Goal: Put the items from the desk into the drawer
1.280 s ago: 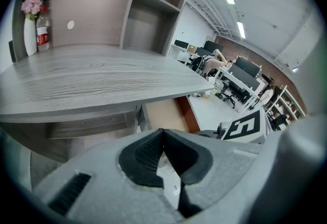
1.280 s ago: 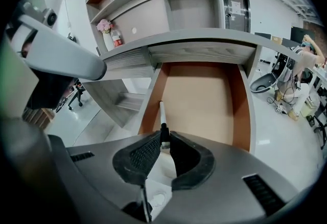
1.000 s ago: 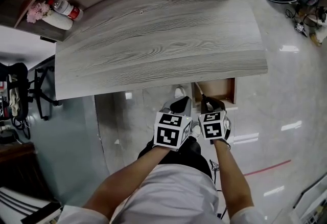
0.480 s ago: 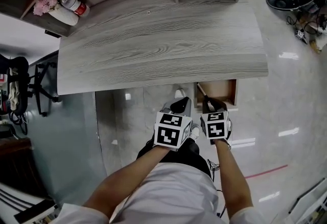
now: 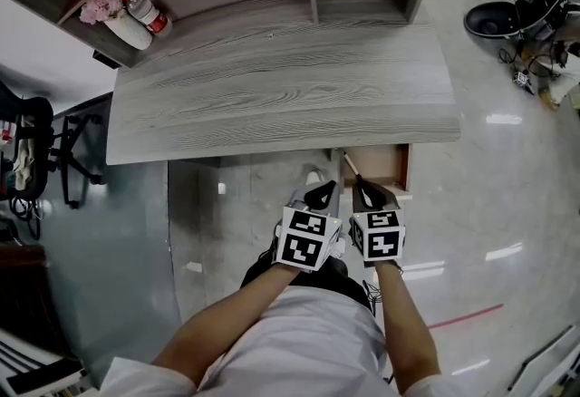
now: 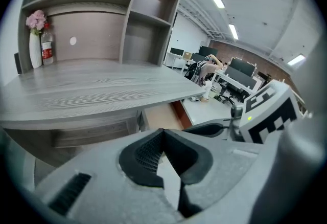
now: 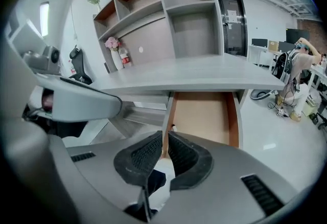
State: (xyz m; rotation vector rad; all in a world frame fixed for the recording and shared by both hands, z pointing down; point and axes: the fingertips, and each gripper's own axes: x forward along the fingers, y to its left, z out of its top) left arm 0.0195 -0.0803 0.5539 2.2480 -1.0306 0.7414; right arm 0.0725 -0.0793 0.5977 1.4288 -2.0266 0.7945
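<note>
Drawer [image 5: 384,167] stands pulled out under the desk's [image 5: 272,96] right end, its visible floor bare. No loose item shows on the desk. A vase [image 5: 127,31] and a bottle [image 5: 149,14] sit back on the shelf, well apart from the drawer.

The right gripper [image 5: 370,195] is at the drawer's front left corner. Its jaws are nearly together, and the drawer's left wall runs into the slit between them. It looks pinched there, probably so the drawer can be steered along its runners.

The left gripper [image 5: 319,195] hangs just beside it, jaws closed on nothing, apparently kept out of the way.

With nothing left on the desk, the task seems nearly done, and sliding the drawer in is the likely next move.
</note>
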